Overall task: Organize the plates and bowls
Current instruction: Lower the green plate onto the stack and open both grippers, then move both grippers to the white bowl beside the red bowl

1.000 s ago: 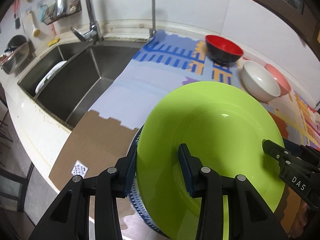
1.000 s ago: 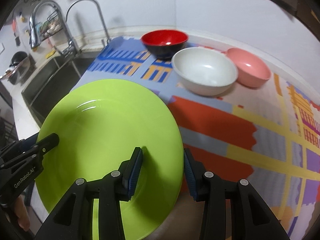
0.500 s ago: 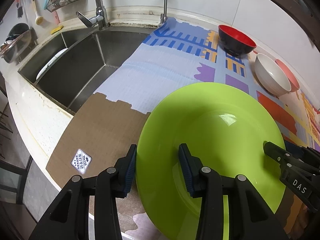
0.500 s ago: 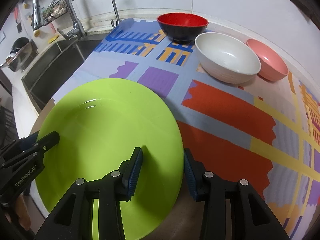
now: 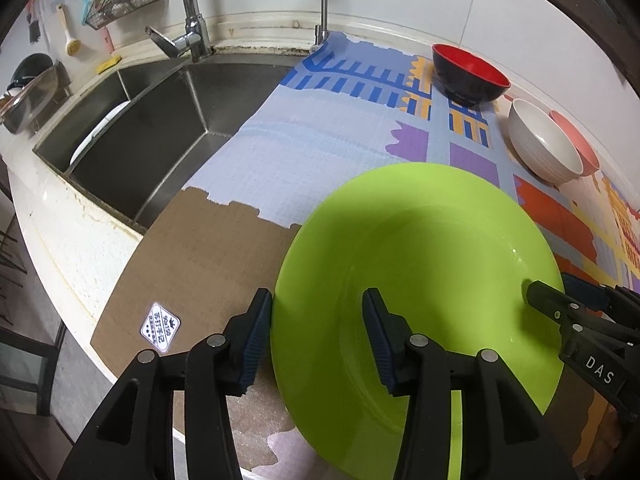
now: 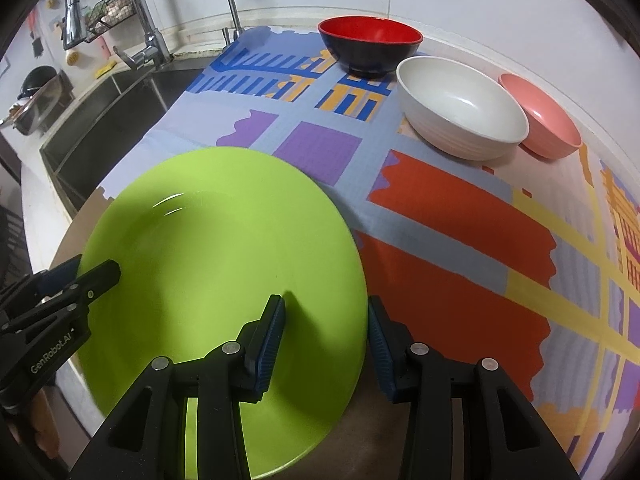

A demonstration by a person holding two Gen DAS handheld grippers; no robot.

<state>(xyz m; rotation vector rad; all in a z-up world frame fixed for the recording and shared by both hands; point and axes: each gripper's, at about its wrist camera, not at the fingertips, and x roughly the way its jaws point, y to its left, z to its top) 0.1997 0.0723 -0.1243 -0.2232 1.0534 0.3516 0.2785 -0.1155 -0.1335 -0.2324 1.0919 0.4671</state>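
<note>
A lime-green plate [image 5: 420,280] is held above the counter by both grippers, one on each side of its rim. My left gripper [image 5: 318,340] is shut on its left edge. My right gripper [image 6: 326,340] is shut on its right edge; the plate also shows in the right wrist view [image 6: 220,272]. A red-and-black bowl [image 6: 370,46], a white bowl [image 6: 460,108] and a pink bowl [image 6: 542,116] stand in a row at the back of the patterned mat [image 6: 460,216].
A steel sink [image 5: 160,132] with a white plate [image 5: 100,132] in it lies to the left, with taps [image 5: 188,28] behind it. Bare brown cardboard [image 5: 192,272] lies at the counter's front edge. A tiled wall stands behind the bowls.
Both grippers have carried the green plate up and back from the blue-rimmed plates it sat over. More of the mat and cardboard shows beneath it.
</note>
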